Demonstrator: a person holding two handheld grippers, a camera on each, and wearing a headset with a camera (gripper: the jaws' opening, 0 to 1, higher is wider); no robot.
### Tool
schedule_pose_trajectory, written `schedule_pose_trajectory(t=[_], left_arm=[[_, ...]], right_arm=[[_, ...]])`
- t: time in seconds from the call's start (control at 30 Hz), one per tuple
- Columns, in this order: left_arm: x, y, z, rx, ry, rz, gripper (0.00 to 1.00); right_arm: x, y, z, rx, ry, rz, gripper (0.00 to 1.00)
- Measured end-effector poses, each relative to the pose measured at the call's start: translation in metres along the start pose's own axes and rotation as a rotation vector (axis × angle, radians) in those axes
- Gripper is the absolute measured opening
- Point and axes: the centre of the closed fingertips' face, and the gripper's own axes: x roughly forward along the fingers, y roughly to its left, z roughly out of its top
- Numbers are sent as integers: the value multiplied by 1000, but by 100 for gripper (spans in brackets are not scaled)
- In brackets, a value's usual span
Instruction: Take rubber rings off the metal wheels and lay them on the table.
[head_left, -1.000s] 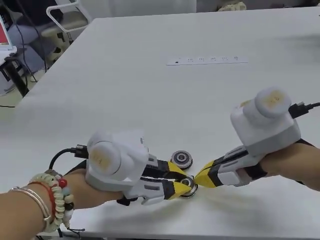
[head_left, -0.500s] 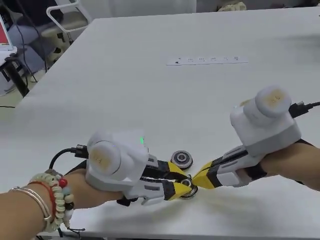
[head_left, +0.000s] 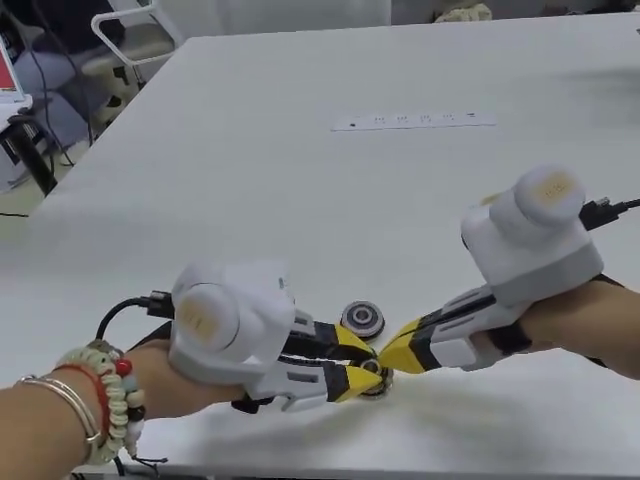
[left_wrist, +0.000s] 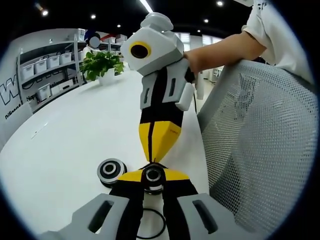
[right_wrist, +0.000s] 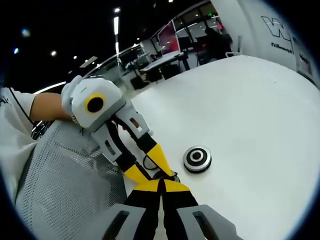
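Metal wheels number two, both near the front edge of the table (head_left: 300, 180). I find the held wheel (left_wrist: 153, 181) clamped between the yellow tips of the left tongs (left_wrist: 153, 175), which are drawn in to a narrow gap no wider than the wheel itself. The right tongs (right_wrist: 161, 184) have their jaws pressed together to a single point. In the left gripper view that point meets the far edge of the held wheel. I cannot tell whether any rubber is pinched between the right jaws. The free wheel (head_left: 362, 319) lies flat on the table just beside the left tongs, touching neither tool, and it shows a dark outer band round a lighter centre. A thin black loop (left_wrist: 163, 220) lies on the table beneath the body of the left tongs. I cannot confirm that it is a rubber ring.
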Motion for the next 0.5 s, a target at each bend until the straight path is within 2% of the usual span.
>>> schedule_pose_trajectory(t=[0.2,0.3,0.5], left_arm=[[0,0,0,-1,-1,0,8],[0,0,0,-6,-1,2,8],[0,-1,1,31,-3,4,8]], right_arm=[[0,-2,-2,39,3,-11,0],[1,-8,-9,37,34,-47,0],[1,-11,-13,53,40,-50,0]])
